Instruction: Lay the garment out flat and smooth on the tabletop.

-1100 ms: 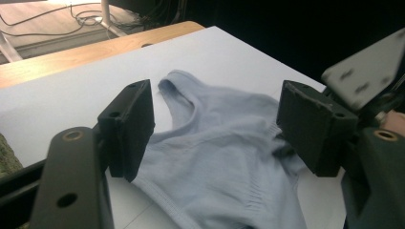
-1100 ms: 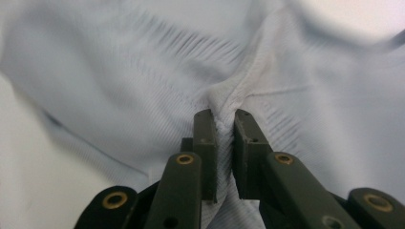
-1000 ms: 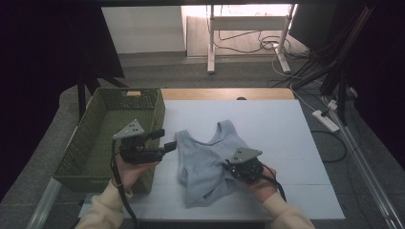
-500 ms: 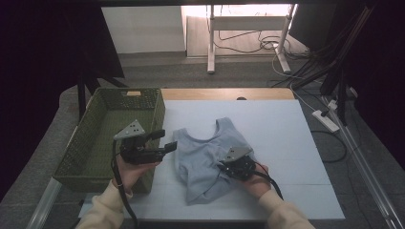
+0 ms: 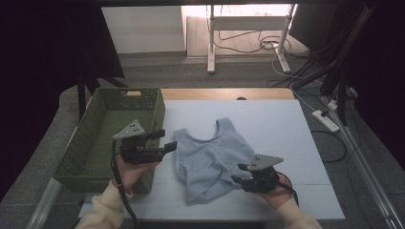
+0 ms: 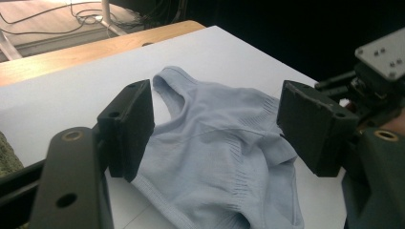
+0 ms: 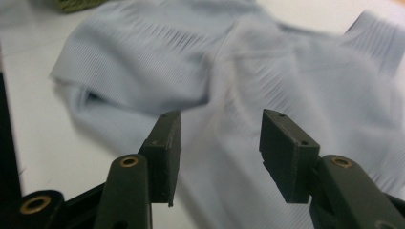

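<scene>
Pale blue ribbed knit tank top [image 5: 210,160] lies rumpled on the white table [image 5: 286,124] between the grippers. Right gripper [image 5: 237,173] jaws just opened, nothing clamped, at its hem. Left gripper [image 5: 165,140] wide, empty. Light, limp, likely stretchy; pinch a doubled hem or strap.

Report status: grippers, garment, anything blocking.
Left gripper open, empty. Right gripper jaws just opened, nothing pinched, at the hem of the pale blue ribbed tank top, rumpled on the white table. Green woven basket at left, no obstruction.
</scene>
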Tool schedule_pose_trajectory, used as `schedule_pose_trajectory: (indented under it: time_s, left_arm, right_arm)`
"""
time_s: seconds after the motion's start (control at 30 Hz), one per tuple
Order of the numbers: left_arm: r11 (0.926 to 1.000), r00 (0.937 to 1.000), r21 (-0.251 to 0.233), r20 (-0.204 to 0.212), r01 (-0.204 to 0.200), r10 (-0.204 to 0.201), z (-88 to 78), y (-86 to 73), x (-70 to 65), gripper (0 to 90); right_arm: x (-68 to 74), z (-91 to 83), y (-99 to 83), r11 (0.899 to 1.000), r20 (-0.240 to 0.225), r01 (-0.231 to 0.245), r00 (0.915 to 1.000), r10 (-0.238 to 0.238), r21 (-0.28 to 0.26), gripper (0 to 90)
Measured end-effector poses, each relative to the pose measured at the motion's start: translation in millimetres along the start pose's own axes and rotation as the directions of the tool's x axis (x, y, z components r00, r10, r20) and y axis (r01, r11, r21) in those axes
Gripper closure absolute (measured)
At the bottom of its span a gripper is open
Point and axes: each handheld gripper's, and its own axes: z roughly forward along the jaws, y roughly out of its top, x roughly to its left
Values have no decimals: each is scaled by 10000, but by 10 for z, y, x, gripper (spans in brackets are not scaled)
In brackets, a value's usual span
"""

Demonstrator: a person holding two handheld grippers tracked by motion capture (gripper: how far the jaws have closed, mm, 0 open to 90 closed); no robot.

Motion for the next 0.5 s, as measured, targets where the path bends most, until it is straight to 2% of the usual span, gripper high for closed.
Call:
schedule_pose_trajectory:
  time_s: [0.1,0.4,0.5]
  left_arm:
    - [10000,10000,-9,-10,7,-7,-2,-1,0,292]
    - [10000,10000,33,-19,-29,29,1,-4,-1,292]
    - [10000,10000,43,-18,-33,34,1,-6,-1,292]
  right_arm:
    - [75,5,-50,9998,-303,121,9995,-116,156,498]
    - [197,76,1,9987,-840,482,9954,-468,143,492]
    - [221,79,21,9974,-764,685,9949,-665,234,485]
